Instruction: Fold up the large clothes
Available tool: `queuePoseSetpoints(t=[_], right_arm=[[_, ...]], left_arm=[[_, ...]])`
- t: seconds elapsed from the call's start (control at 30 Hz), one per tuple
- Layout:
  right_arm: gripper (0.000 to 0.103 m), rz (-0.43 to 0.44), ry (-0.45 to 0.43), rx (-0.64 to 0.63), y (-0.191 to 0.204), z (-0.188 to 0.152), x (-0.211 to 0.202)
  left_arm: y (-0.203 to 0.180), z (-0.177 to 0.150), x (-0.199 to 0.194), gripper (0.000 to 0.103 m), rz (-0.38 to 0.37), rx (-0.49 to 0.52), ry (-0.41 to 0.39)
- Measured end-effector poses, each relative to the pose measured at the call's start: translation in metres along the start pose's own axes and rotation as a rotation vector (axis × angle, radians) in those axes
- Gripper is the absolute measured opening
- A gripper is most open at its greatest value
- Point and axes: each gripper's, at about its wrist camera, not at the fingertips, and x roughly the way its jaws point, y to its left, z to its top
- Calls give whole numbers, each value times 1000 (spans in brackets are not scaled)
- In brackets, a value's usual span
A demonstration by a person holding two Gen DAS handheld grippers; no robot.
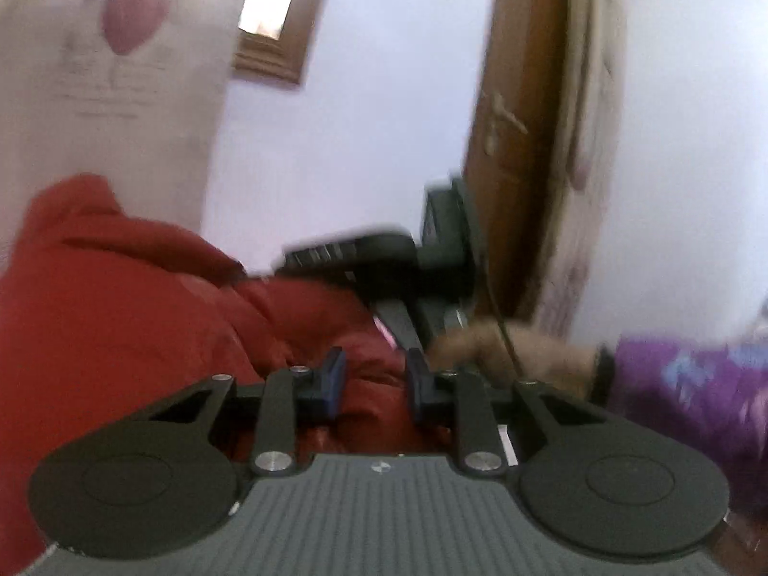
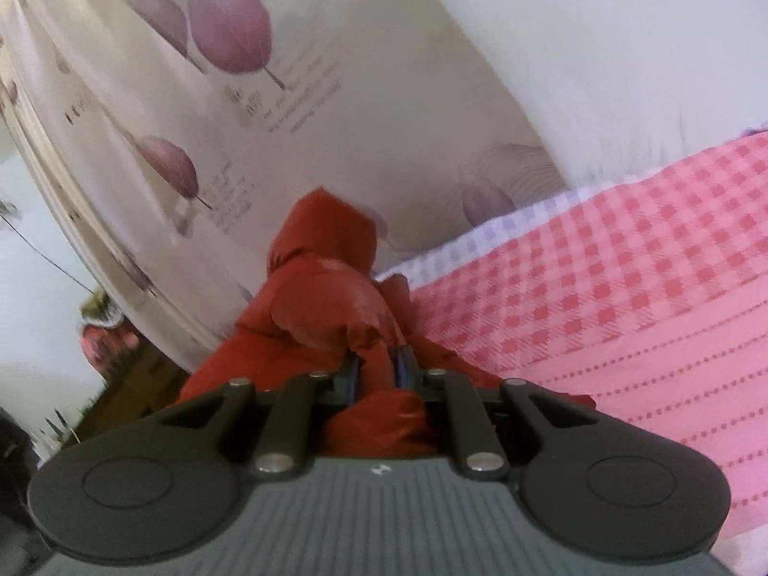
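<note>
A large red hooded jacket (image 1: 120, 317) fills the left and middle of the left wrist view. My left gripper (image 1: 375, 384) has its blue-padded fingers apart with a fold of the red jacket between them; I cannot tell whether it grips. In the right wrist view the red jacket (image 2: 326, 307) hangs in front, hood upward. My right gripper (image 2: 381, 369) is shut on a bunch of its fabric. The right gripper (image 1: 365, 259) and the hand holding it show in the left wrist view, just beyond the jacket.
A bed with a pink checked sheet (image 2: 624, 288) lies to the right. A curtain with purple leaf prints (image 2: 240, 96) hangs behind. A wooden door (image 1: 518, 144) and white wall (image 1: 384, 120) stand ahead. My purple sleeve (image 1: 696, 393) is at the right.
</note>
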Motion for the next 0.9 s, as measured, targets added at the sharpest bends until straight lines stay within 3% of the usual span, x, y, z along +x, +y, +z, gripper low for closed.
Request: queuePoseSetpoints(t=[0.07,0.13,0.2,0.23,0.33,0.37,0.43,0.47,0.5,0.53,0.57,0.6,0.73,0.9], right_arm=[[18,11,-15,7,-1,0,-3],[33,-8,-34,-14,4,3,-9],[65,-115,-44,-110,22,12,-19],[67,-186,-49,-193,36,16,-23],[67,-298,-72,-536,101,29,-30],[67,-299,-78,-626,123,33,-27],[66,-217,-42,-765,164,39,-13],[61,-160,-3,-841,186,37,1],[47,-120,38,-903,201,33,15],[39,-95,100,-973,215,28,35],[27,-103,150,-1022,222,24,53],[22,-133,212,-1069,225,20,76],[20,-267,344,-1113,202,23,138],[15,-321,386,-924,146,41,164]], left_arm=[[-4,-11,12,27,3,22,26],[-6,-18,22,27,14,66,43],[-5,-18,29,27,22,66,55],[-2,-18,31,27,20,55,55],[3,-20,31,28,22,43,52],[4,-24,30,28,25,38,49],[1,-25,29,28,27,38,46],[-1,-28,26,28,29,39,44],[-1,-29,25,29,28,36,40],[-2,-31,24,29,28,33,37],[-2,-33,24,29,29,32,34],[-2,-35,23,29,30,28,31],[2,-41,21,30,24,2,15],[7,-44,24,30,-3,-43,2]])
